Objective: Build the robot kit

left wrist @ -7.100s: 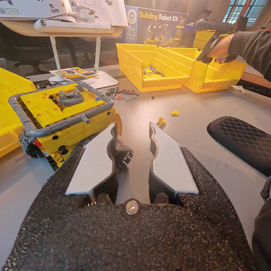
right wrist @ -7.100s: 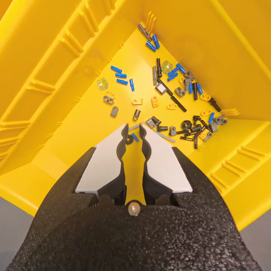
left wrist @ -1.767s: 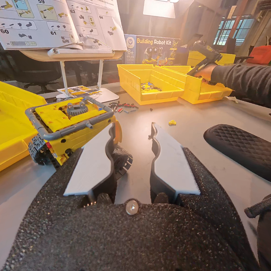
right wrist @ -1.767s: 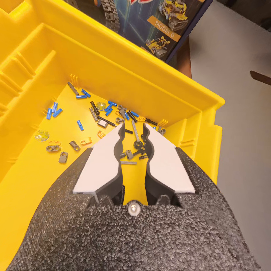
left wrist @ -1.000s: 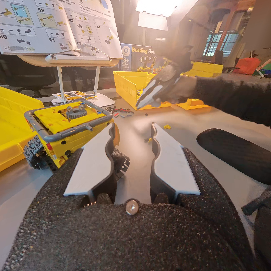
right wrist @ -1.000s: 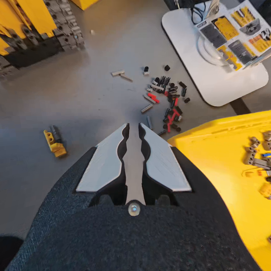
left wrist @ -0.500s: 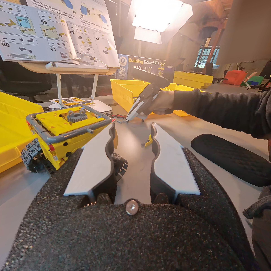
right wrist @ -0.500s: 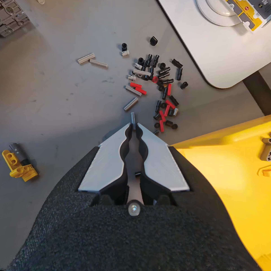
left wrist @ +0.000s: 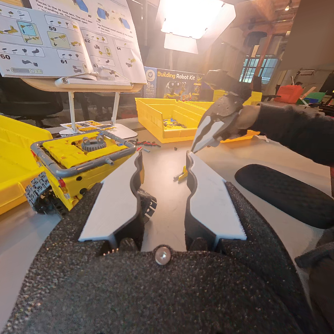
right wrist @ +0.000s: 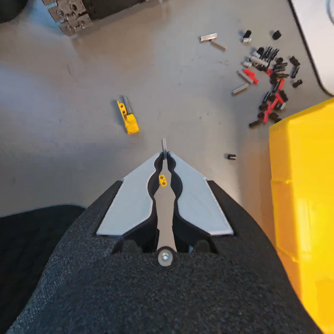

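A workshop: parts bins (left wrist: 173, 115), an instruction booklet (left wrist: 54, 41) on a stand, studio light (left wrist: 195, 19).

The right gripper (right wrist: 164, 153) has its fingers (right wrist: 132, 196) pinched together on a thin grey axle (right wrist: 164, 147), which sticks out past the tips, above the grey desk (right wrist: 72, 108). Nearest on the desk lies a small yellow piece with a grey pin (right wrist: 127, 115); a tiny yellow two-hole link (right wrist: 162, 179) shows between the fingers. The left gripper (left wrist: 163, 155), fingers spread wide and holding nothing, sits beside a yellow tracked model with a grey frame (left wrist: 79, 162)
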`<move>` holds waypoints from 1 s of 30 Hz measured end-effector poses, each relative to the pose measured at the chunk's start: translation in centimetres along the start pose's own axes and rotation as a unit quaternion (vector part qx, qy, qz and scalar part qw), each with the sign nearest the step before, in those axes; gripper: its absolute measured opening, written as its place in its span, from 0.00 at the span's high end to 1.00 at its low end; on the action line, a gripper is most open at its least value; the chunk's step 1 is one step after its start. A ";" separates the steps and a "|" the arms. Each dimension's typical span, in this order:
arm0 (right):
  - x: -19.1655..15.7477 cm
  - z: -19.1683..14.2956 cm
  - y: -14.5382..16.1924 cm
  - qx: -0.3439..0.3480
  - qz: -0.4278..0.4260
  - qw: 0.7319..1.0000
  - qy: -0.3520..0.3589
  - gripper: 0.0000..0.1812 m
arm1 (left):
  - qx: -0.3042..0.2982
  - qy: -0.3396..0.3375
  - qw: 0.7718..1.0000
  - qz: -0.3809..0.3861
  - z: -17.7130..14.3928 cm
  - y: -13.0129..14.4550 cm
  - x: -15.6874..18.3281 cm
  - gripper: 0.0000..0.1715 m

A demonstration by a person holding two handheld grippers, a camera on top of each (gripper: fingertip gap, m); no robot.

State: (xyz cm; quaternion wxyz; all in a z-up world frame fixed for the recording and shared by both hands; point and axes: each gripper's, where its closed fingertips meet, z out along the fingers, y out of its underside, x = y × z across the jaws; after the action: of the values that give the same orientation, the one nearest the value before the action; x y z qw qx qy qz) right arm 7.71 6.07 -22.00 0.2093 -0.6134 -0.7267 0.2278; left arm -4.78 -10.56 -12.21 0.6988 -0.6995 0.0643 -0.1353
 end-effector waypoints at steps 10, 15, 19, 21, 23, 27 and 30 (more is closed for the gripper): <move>-2.7 -0.4 3.7 0.002 0.009 1.000 0.011 0.98 | -0.010 -0.011 1.000 0.008 0.2 0.3 -0.1 0.72; -2.7 0.4 4.0 -0.015 -0.007 1.000 0.016 0.98 | -0.010 -0.019 1.000 0.017 0.2 0.3 -0.2 0.71; -2.5 0.8 3.6 -0.011 -0.012 1.000 0.018 0.98 | -0.013 -0.020 1.000 0.015 0.2 0.4 -0.2 0.71; -2.5 0.8 3.5 -0.013 -0.020 0.999 0.022 0.98 | -0.012 -0.019 1.000 0.013 0.2 0.4 -0.3 0.71; -2.5 0.9 3.5 -0.015 -0.028 0.999 0.028 0.98 | -0.012 -0.019 1.000 0.012 0.2 0.4 -0.3 0.71; -2.6 0.9 3.5 -0.011 -0.030 0.999 0.030 0.98 | -0.014 -0.019 1.000 0.011 0.3 0.4 -0.3 0.71; -2.7 1.0 3.5 -0.010 -0.028 0.999 0.028 0.96 | -0.013 -0.019 1.000 0.011 0.3 0.4 -0.3 0.71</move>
State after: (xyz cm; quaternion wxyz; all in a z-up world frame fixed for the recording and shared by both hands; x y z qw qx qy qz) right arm 10.37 3.86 -24.96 0.2295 -0.6010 -0.7398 0.1974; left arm -4.97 -10.22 -12.64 0.6919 -0.7103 0.0605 -0.1141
